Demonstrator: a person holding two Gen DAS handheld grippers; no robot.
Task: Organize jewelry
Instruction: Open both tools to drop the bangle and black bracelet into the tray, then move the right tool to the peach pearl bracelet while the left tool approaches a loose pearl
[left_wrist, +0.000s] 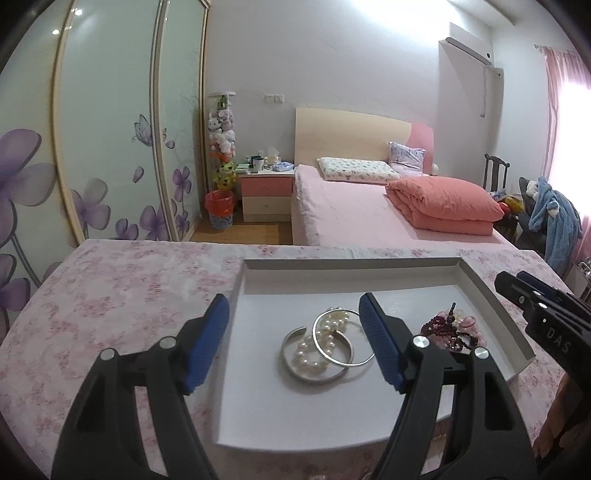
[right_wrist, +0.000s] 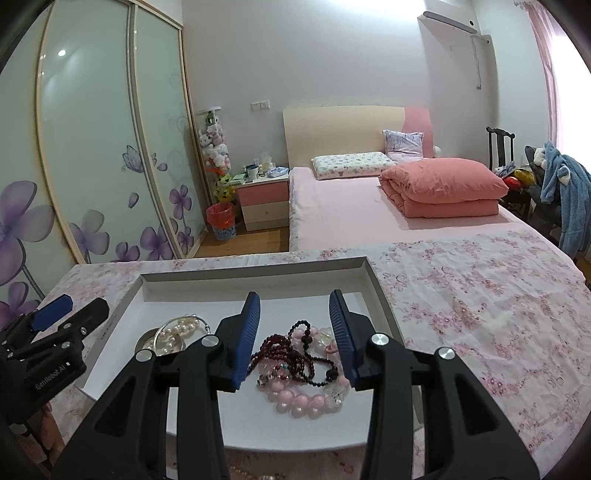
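Left gripper (left_wrist: 295, 325) jaws held wide, empty, pearl bracelet (left_wrist: 317, 345) and bangles (left_wrist: 343, 354) between; right gripper (right_wrist: 294, 321) jaws part-open, bead strands (right_wrist: 299, 360) lying loose between, ungripped, in tray (right_wrist: 255, 271)

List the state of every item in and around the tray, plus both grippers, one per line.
Left gripper: open, above the bangles.
Right gripper: open, straddling the bead pile, gripping nothing.
White tray: uncovered, on the floral cloth.
Silver bangles: lying flat, overlapping.
Pearl bracelet: lying across the bangles.
Dark red bead strand: tangled over the pink beads.
Pink bead bracelet: lying in the tray, partly covered.
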